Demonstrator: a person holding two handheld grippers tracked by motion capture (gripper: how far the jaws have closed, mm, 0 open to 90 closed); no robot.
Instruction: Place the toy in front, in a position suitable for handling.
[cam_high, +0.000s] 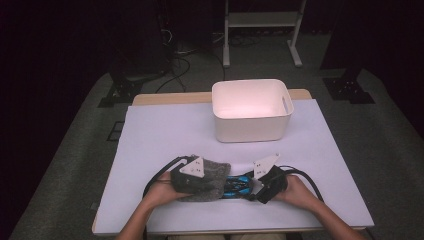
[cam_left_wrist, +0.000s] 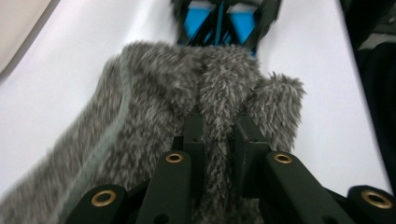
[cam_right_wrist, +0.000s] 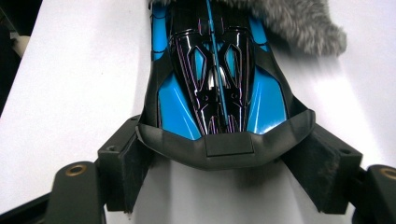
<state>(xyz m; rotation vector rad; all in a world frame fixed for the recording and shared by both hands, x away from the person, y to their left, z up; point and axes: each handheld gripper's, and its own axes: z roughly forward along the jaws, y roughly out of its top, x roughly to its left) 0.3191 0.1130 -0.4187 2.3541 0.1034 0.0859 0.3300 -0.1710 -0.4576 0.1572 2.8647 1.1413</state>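
- Grey fluffy cloth (cam_high: 210, 177) lies at the near middle of the white table cover (cam_high: 165, 130) in the high view, draped over one end of a blue and black toy car (cam_high: 239, 186).
- Left gripper (cam_high: 200, 182) sits on the cloth, a hand behind it; right gripper (cam_high: 260, 189) meets the car's other end, held by the other hand.
- White plastic bin (cam_high: 251, 111) stands farther back, well apart from both grippers; its inside looks bare.
- Wooden table edge (cam_high: 160, 97) shows beyond the cover; grey carpet (cam_high: 75, 150), a white frame (cam_high: 260, 20) and cables lie in the dark room behind.
- Left gripper view: left gripper (cam_left_wrist: 218, 140) has its jaws brought together, clamped on a fold of the cloth (cam_left_wrist: 154, 93).
- Toy car (cam_left_wrist: 219, 23) pokes out just beyond the cloth, on the white cover (cam_left_wrist: 46, 93).
- Right gripper view: right gripper (cam_right_wrist: 224, 163) has its jaws set wide, pads pressed on either flank of the car's (cam_right_wrist: 215, 84) grey end.
- Cloth (cam_right_wrist: 303, 23) covers the car's far end; white cover (cam_right_wrist: 74, 84) lies beneath.
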